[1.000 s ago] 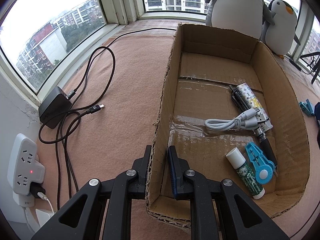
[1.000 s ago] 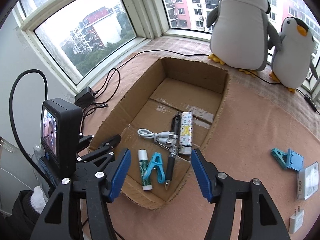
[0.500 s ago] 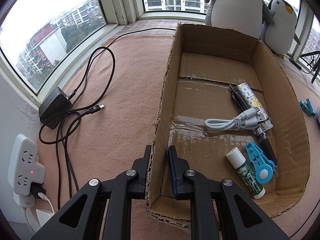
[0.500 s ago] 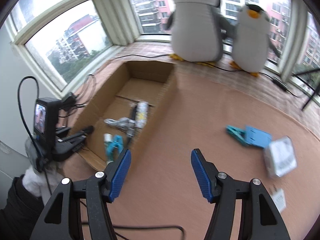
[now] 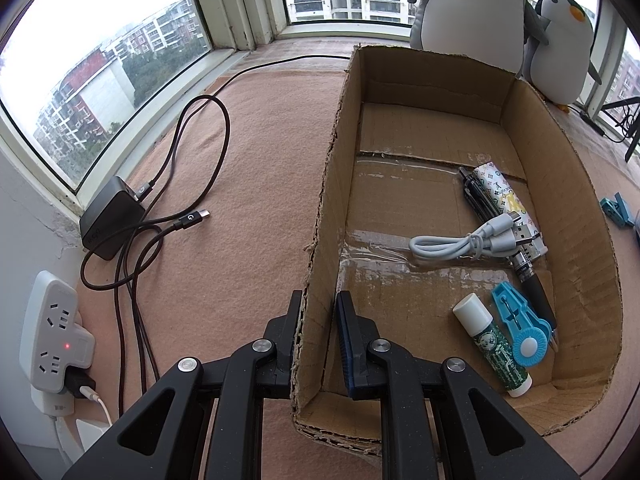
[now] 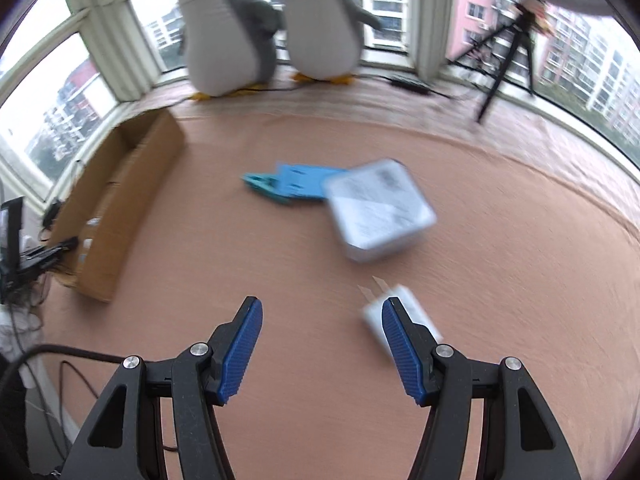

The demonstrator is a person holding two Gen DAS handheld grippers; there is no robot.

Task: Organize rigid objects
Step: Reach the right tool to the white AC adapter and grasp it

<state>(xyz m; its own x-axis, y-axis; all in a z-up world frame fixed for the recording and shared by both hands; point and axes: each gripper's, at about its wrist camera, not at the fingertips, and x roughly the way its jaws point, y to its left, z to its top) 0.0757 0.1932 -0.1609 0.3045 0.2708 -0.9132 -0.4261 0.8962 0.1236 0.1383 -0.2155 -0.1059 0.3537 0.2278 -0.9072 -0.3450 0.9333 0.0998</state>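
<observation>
Swung away from the cardboard box (image 6: 120, 184) within the last second, right gripper (image 6: 322, 354) now over bare pink mat (image 6: 280, 280), tongs released and empty, blue pads well apart. Blurred with motion, that view. Just beyond the right pad, partly behind it, a small white plug (image 6: 400, 308) with two prongs pointing far-left. Farther out, a white square charger (image 6: 380, 210) with printed top, touching a blue clip (image 6: 288, 184) on its left. Two plush penguins (image 6: 228, 28) upright at the far window; a black tripod (image 6: 508, 60) far right.

Unmoved, left gripper (image 5: 318, 330), clenched on the near left wall of the box, one finger outside, one inside. Box open-topped, brown, edges torn, tape across its floor. Inside along the right wall, seen only from the left wrist: a white cable (image 5: 460, 244) coiled across a black pen (image 5: 528, 280) and a patterned lighter (image 5: 504, 196); nearer, a green glue stick (image 5: 496, 348) with white cap beside a second blue clip (image 5: 520, 328). Left of the box, also only in this view, a black power brick (image 5: 110, 218) with looping dark cords and a white power strip (image 5: 52, 332) with a red light. From the right wrist, box seen from outside at far left, contents barely visible.
</observation>
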